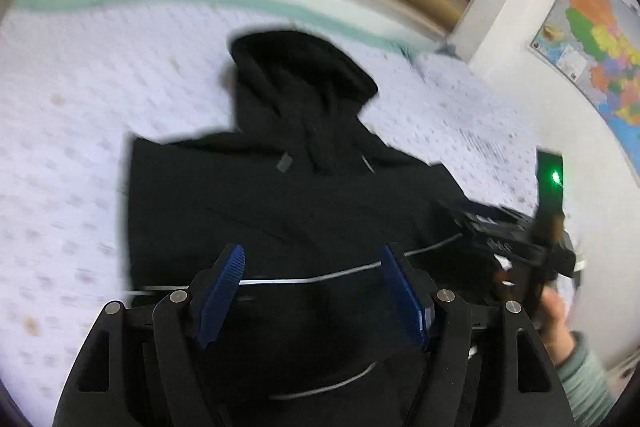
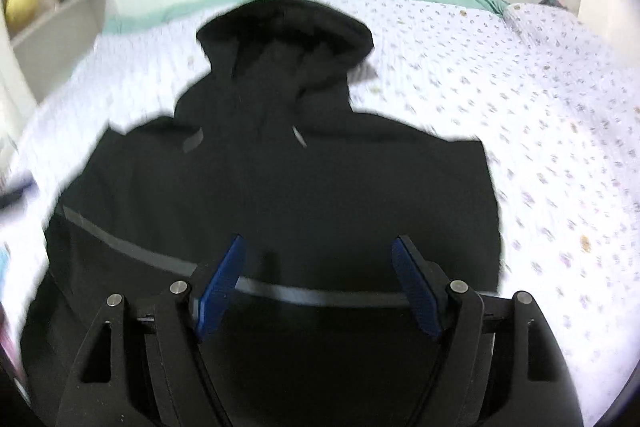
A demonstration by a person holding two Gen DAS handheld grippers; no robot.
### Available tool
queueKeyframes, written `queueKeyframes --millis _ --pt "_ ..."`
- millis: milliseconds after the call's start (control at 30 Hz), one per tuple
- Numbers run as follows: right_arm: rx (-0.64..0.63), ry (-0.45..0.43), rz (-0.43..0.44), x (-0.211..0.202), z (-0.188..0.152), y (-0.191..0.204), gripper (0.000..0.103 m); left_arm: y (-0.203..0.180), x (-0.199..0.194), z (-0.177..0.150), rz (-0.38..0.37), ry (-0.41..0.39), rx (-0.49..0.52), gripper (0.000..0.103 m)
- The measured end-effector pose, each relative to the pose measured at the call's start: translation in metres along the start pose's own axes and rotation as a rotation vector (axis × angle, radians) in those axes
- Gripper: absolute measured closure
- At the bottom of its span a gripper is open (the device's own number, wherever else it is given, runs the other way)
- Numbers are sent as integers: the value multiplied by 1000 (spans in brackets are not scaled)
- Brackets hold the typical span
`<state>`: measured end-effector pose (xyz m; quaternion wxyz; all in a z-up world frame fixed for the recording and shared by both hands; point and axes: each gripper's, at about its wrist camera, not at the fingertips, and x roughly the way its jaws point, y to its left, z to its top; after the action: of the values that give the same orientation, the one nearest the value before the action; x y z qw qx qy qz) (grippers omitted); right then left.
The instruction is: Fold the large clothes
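A black hooded jacket (image 1: 288,195) is lying flat on a bed covered by a white sheet with small printed dots (image 1: 60,155), its hood (image 2: 286,27) pointing toward the far edge and a grey reflective stripe (image 2: 132,247) crossing its body. The left gripper (image 1: 312,267) is hovering over the lower part of the jacket, its blue pads (image 1: 224,291) standing apart with nothing clamped. The right gripper (image 2: 318,263) is likewise hanging above the jacket, jaws apart and empty. A wall map (image 1: 600,59) is showing at the right of the left wrist view.
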<state>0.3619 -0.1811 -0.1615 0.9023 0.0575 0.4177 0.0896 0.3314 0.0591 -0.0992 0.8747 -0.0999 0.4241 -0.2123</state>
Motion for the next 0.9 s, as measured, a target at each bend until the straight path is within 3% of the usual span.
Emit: queueKeyframes --millis 100,167,233,333,433,567,700,767,900 --pt "12 91 -95 38 10 2 24 19 40 2 130 49 -25 32" --pt "7 207 -129 73 5 -1 24 40 72 -4 229 117 -31 43" --pt "-9 186 -136 75 2 -4 21 44 81 -9 233 122 -27 43" --pt "-47 117 -156 73 -7 1 20 35 81 -10 304 116 32 43" --pt "-53 71 -121 63 -17 -1 19 27 66 -17 277 95 26 43" --pt "-17 63 -31 20 -31 -15 19 23 21 -28 213 38 4 43" --pt "-78 1 -46 -31 -57 -18 18 12 -32 -44 185 -44 -2 43" --pt "-72 -15 -66 -47 -68 -21 18 13 -30 -49 166 -26 -36 43" --pt "-16 16 -90 -33 -82 -44 18 25 7 -59 142 23 -109 43"
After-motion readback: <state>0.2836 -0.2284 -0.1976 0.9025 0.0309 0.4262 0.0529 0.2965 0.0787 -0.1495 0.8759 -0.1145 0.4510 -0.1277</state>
